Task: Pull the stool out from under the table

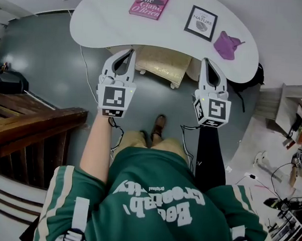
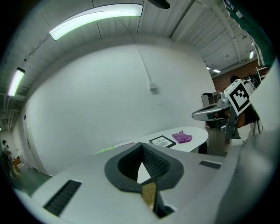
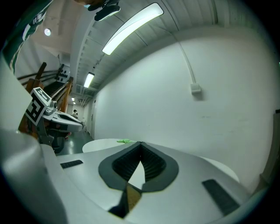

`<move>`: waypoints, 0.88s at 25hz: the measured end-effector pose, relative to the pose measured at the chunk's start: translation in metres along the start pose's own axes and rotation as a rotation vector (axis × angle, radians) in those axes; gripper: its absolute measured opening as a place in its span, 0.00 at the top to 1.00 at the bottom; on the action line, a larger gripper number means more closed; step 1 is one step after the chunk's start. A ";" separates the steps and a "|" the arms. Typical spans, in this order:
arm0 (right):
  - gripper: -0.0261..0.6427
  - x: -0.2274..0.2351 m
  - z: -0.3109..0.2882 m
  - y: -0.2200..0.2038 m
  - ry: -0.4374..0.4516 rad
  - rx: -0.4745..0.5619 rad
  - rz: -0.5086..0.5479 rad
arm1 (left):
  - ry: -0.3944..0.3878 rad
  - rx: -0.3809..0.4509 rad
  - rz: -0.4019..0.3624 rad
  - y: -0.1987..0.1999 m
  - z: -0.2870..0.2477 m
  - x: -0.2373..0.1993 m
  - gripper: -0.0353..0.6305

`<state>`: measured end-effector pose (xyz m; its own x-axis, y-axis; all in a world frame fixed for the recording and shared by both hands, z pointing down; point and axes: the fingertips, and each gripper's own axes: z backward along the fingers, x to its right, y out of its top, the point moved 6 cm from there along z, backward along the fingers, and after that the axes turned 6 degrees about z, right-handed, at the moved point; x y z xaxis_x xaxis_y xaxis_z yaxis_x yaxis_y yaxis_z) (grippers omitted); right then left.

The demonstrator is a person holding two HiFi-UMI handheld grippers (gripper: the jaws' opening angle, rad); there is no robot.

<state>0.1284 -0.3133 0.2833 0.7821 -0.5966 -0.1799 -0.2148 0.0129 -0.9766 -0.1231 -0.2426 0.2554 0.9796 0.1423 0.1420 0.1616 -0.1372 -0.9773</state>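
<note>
Stool (image 1: pixel 162 64) sits between my left claw (image 1: pixel 128 55) and right claw (image 1: pixel 206 62), both pinched together on nothing, flanking it, I judge, to line up the pull. It's half tucked under the white bench (image 1: pixel 100 18). The head view shows its seat plainly, while my claw views mostly skim the bench top.

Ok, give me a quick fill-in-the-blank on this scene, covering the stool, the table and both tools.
1. The stool stands partly ____ the white table.
2. The left tool and the right tool both have their jaws ____, with nothing between them.
3. The cloth lying on the table is ____ in colour.
Missing words: under; shut; purple.
</note>
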 end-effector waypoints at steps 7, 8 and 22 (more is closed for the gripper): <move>0.95 -0.012 -0.015 -0.030 0.019 -0.023 -0.041 | -0.047 -0.052 -0.002 -0.033 -0.023 -0.006 0.93; 0.95 -0.014 -0.018 -0.035 0.015 -0.031 -0.047 | -0.060 -0.059 -0.006 -0.039 -0.028 -0.008 0.93; 0.95 -0.070 -0.062 -0.123 -0.098 -0.181 -0.052 | -0.287 -0.059 -0.009 -0.165 -0.094 -0.045 0.92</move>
<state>0.0636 -0.3226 0.4238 0.8462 -0.5114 -0.1496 -0.2675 -0.1649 -0.9494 -0.1829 -0.3183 0.4245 0.9053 0.4146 0.0924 0.1855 -0.1902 -0.9640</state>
